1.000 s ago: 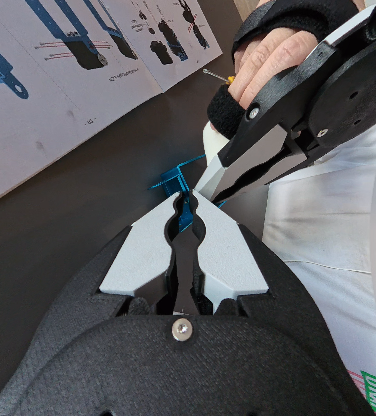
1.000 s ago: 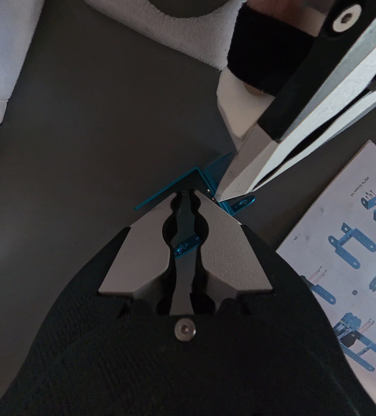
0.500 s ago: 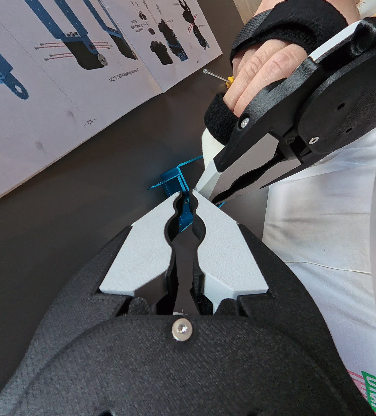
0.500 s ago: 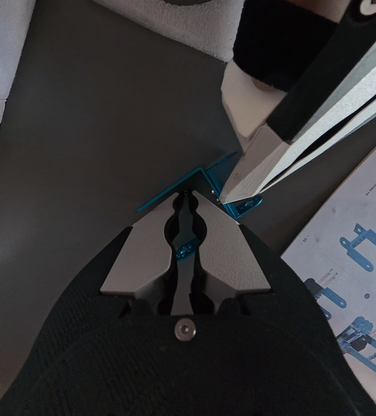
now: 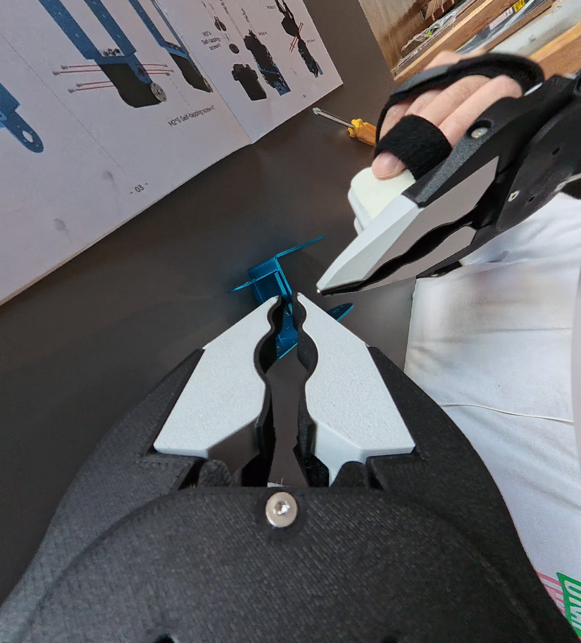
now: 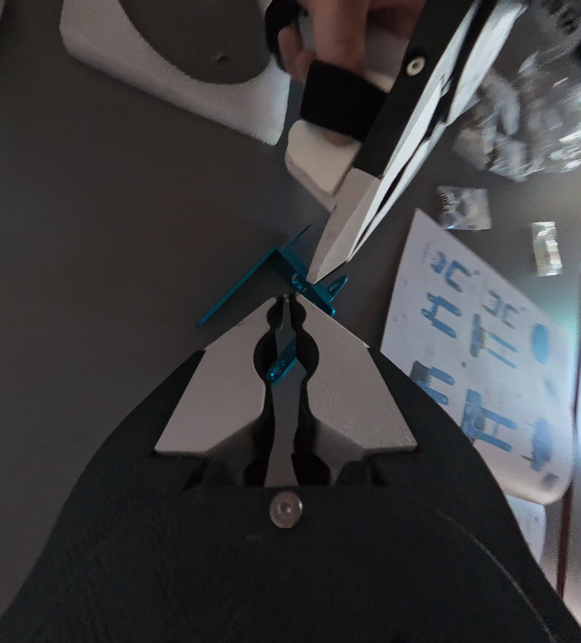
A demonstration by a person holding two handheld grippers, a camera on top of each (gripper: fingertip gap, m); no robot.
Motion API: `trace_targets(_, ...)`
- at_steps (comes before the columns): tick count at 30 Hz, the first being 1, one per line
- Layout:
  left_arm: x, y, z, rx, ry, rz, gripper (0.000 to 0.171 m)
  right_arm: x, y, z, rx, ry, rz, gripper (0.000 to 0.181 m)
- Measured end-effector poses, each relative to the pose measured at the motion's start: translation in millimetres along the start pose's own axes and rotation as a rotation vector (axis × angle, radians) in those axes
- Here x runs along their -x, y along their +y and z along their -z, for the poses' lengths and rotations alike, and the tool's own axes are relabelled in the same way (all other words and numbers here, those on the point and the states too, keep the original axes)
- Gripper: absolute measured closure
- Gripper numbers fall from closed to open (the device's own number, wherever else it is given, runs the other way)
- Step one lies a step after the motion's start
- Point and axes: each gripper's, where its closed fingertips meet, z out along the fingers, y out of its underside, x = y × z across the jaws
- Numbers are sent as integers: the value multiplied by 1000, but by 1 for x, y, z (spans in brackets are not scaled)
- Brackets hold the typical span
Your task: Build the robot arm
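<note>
Fingers of the left gripper (image 5: 287, 301) were pressed together on a thin upright wall of the blue bracket (image 5: 268, 278) in the left wrist view. The bracket sat on the dark table (image 5: 73, 382), between the open manual (image 5: 108, 156) along the far side and a white cloth (image 5: 490, 365) at the near edge. The right gripper (image 5: 322, 290), worn on a strapped hand (image 5: 456, 104), hung just beside the bracket without touching it, its fingers nearly closed. A yellow screwdriver (image 5: 360, 128) lay well behind, past the manual's corner. In the blurred right wrist view, the right gripper's (image 6: 285, 297) tips were all but shut on a tiny silver piece (image 6: 286, 296), likely a screw though too small to be sure, just short of the bracket's (image 6: 240, 288) holed tab. The left gripper (image 6: 320, 275) came in from above and pinched the bracket by its fold. White foam (image 6: 177, 80) lay at the far corner and small clear bags (image 6: 463, 208) beyond the manual. The bracket looked like thin folded sheet metal: light, stiff, smooth and apt to slip or twist, so it was probably best gripped flat across a wall near a bend.
</note>
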Motion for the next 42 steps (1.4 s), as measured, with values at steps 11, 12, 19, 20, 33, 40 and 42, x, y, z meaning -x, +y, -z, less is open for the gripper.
trace_targets(11, 0, 0, -1, -2, 9, 7, 169, -9, 2, -11, -117, 280, -19, 179)
trace_targets(12, 0, 0, -1, -2, 13, 10, 169, -12, 4, -12, -111, 296, -22, 179)
trace_targets(19, 0, -1, -1, -4, 22, 16, 169, -11, 6, -11, -139, 290, -57, 179)
trace_targets(20, 0, -1, -1, -4, 21, 16, 169, -11, 6, -11, -145, 286, -60, 179)
trace_targets(33, 0, 0, -1, -4, 19, 15, 169, -11, 5, -14, -155, 276, -79, 180)
trace_targets(40, 0, 0, -1, -4, 19, 14, 169, -11, 6, -15, -161, 270, -94, 180)
trace_targets(42, 0, 0, -1, -4, 19, 14, 169, -12, 6, -15, -161, 270, -98, 180)
